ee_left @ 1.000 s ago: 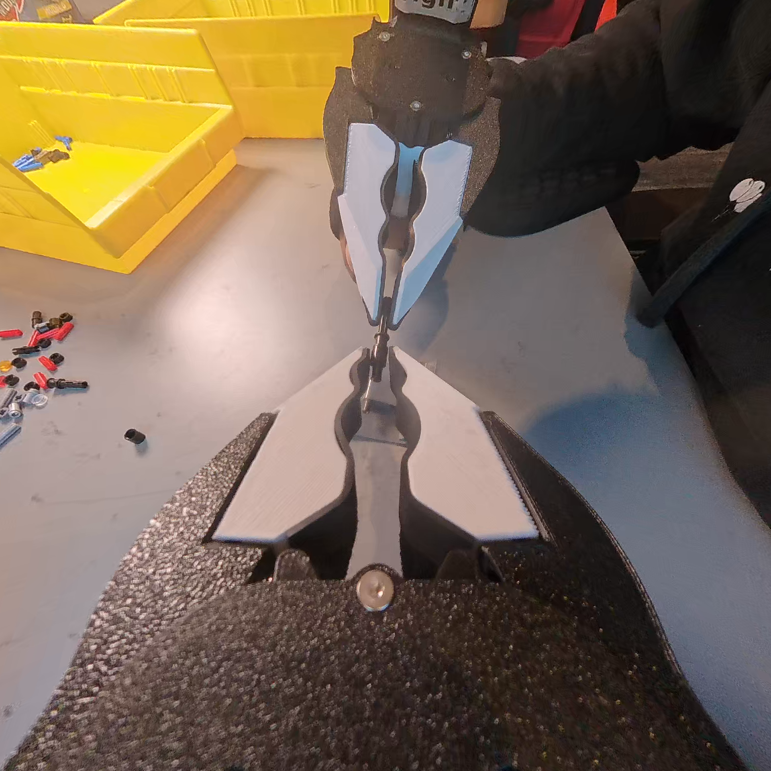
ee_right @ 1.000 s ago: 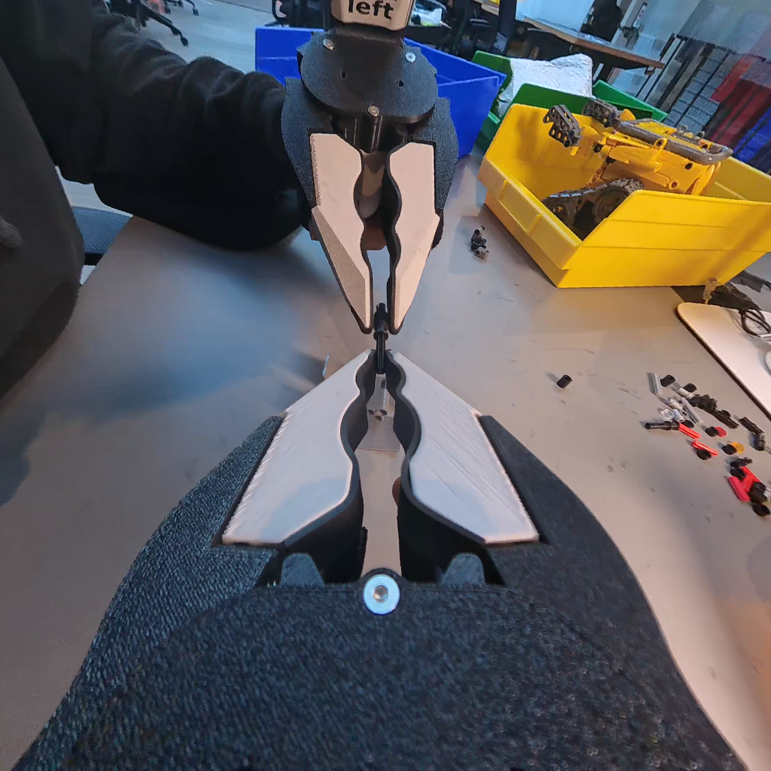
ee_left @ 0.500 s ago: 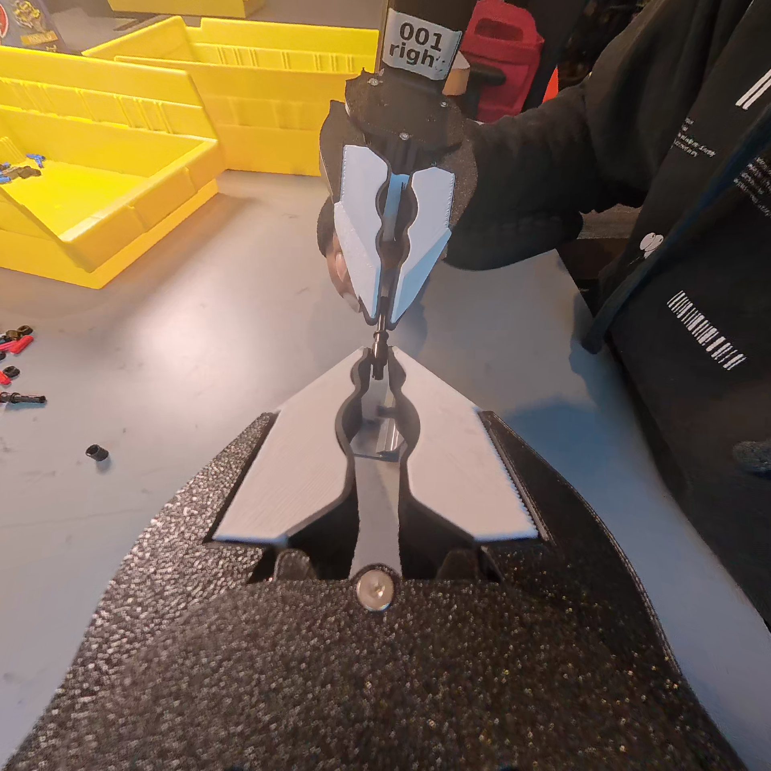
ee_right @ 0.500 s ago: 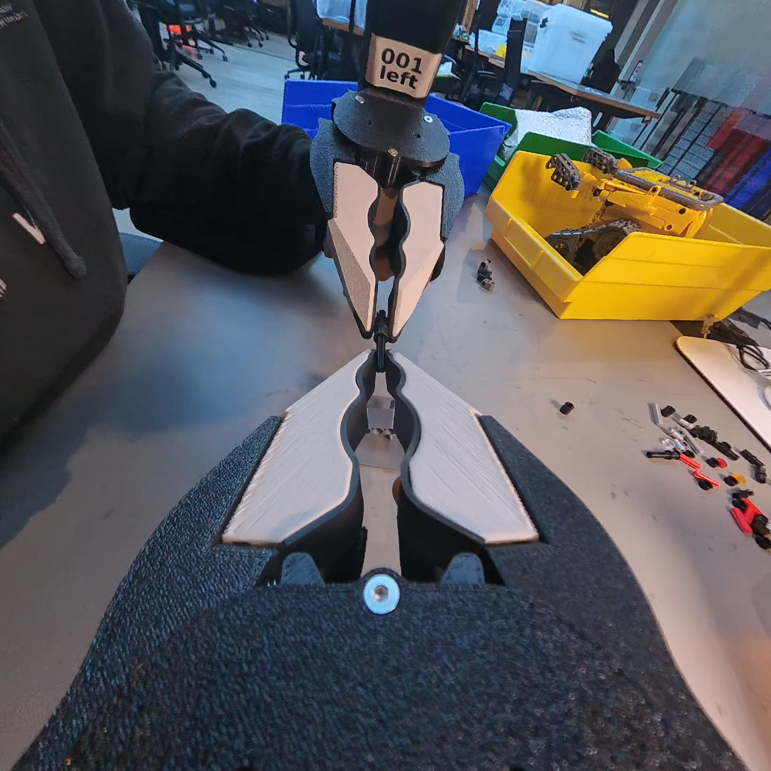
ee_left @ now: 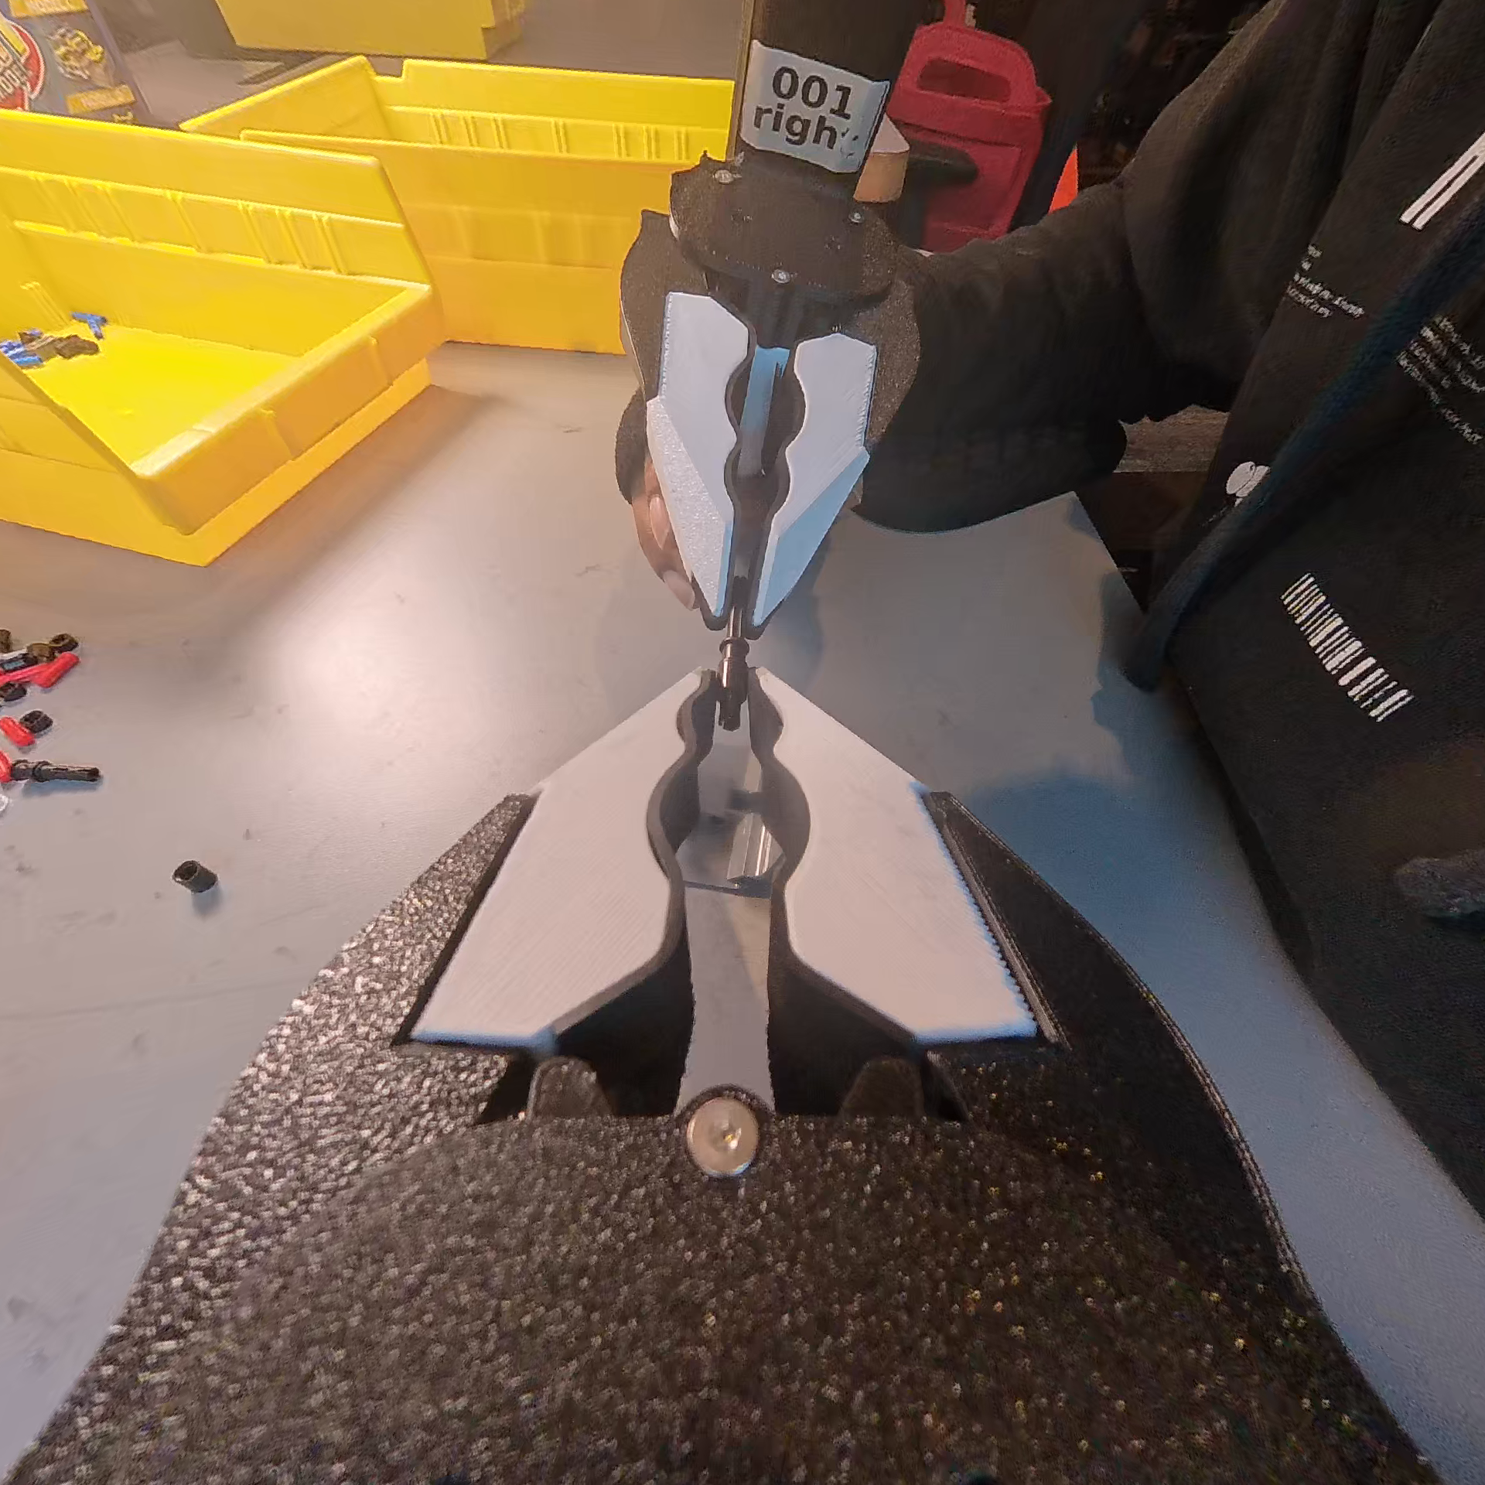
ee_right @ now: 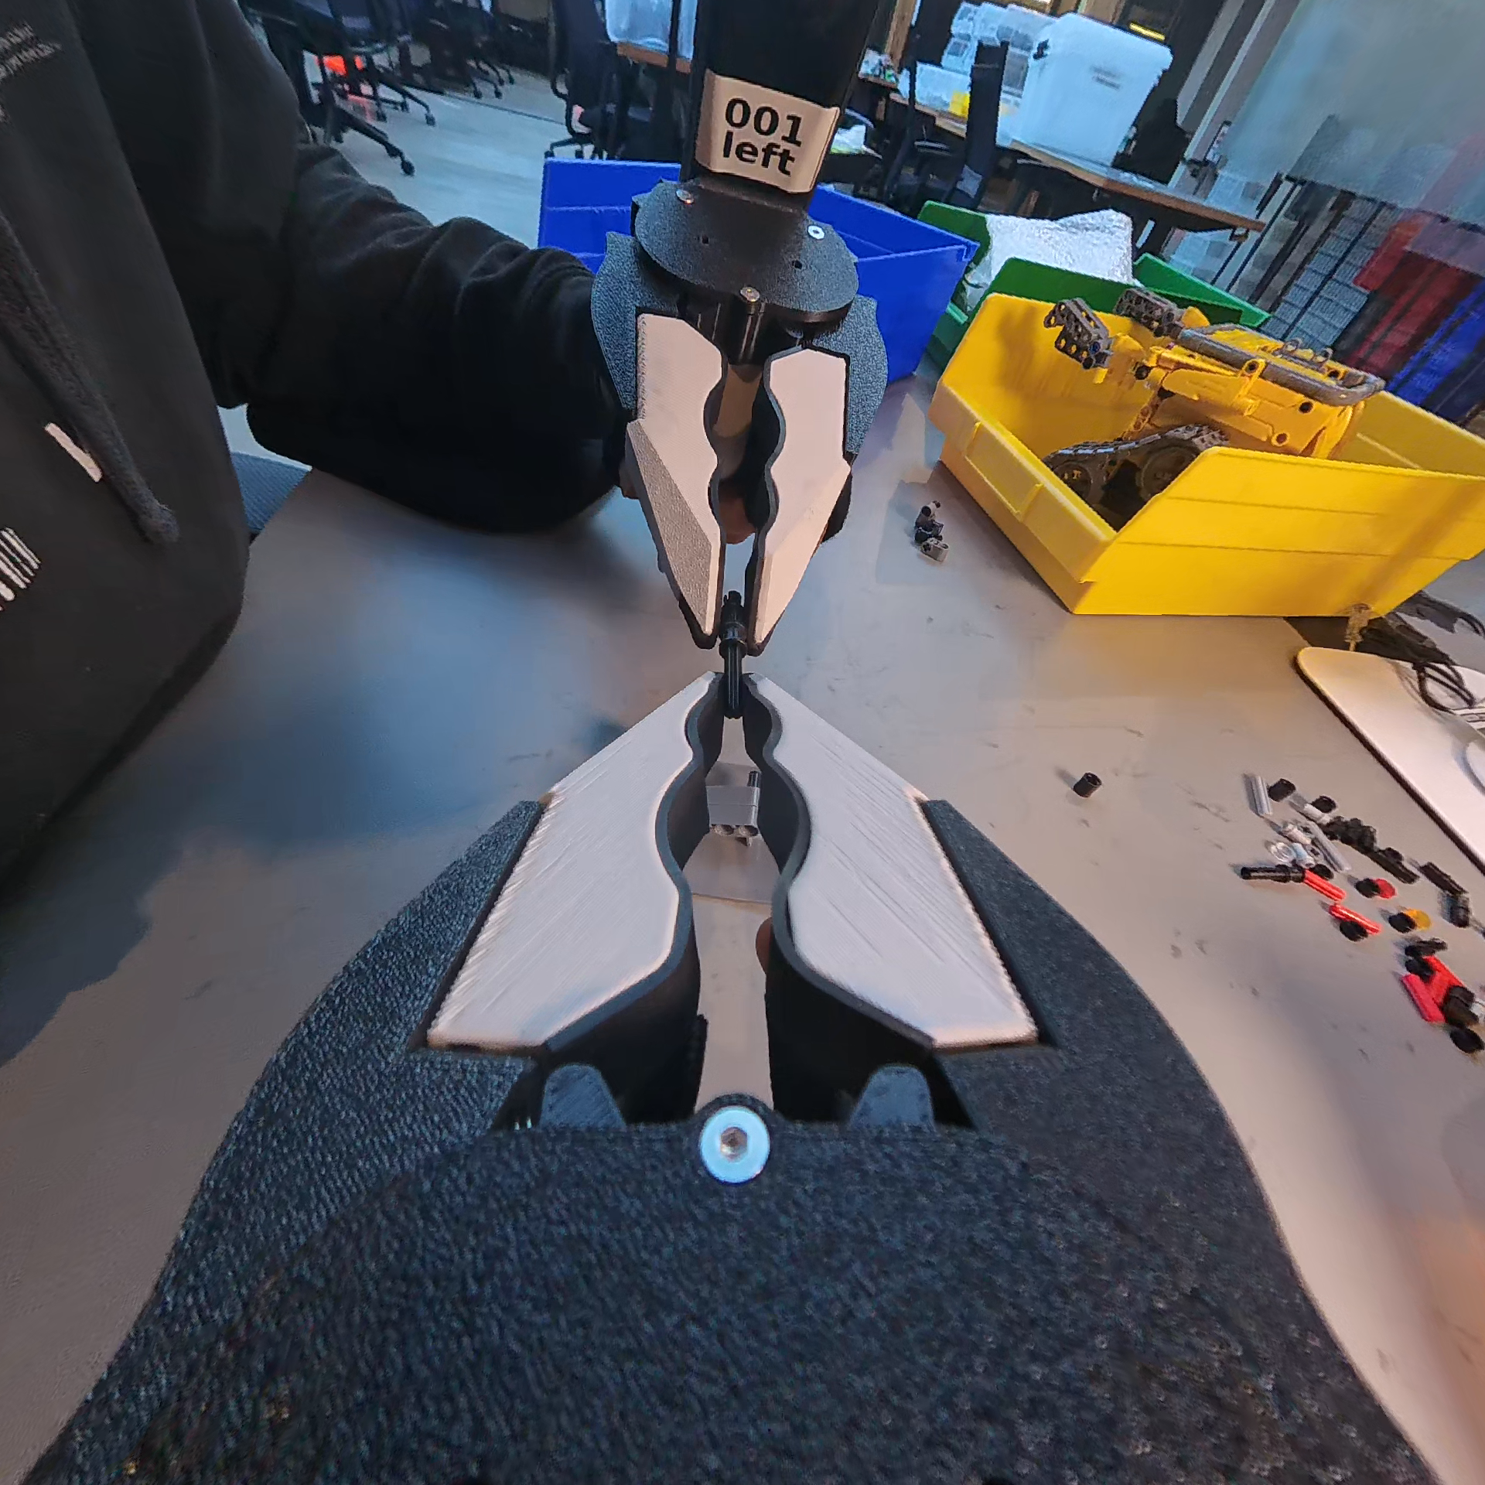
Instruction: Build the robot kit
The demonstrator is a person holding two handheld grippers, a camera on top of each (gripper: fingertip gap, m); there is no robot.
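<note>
Two hand-held grippers are seen tip to tip above a grey worktop [ee_left: 337,659], each held by a person's black-sleeved arm. The left gripper [ee_left: 730,683] and the right gripper [ee_right: 730,683] point at one another, and a slim black pin [ee_left: 731,667] is pinched at either end between their nearly closed jaws, clear of the surface. A small grey connector piece [ee_right: 733,806] is seen within the right gripper's fingers, behind the tips; whether it is clamped cannot be told. Two yellow bins [ee_left: 201,402] are stood at the far left of the left wrist view; in the right wrist view a third yellow bin [ee_right: 1253,546] is filled by a yellow tracked toy vehicle [ee_right: 1189,394], with one blue bin [ee_right: 900,265] behind. One loose black bush [ee_left: 194,874] and a scatter of red and black pieces [ee_right: 1382,908] are left well aside, and open surface is left beneath the jaws up to the worktop's near edge by the person.
</note>
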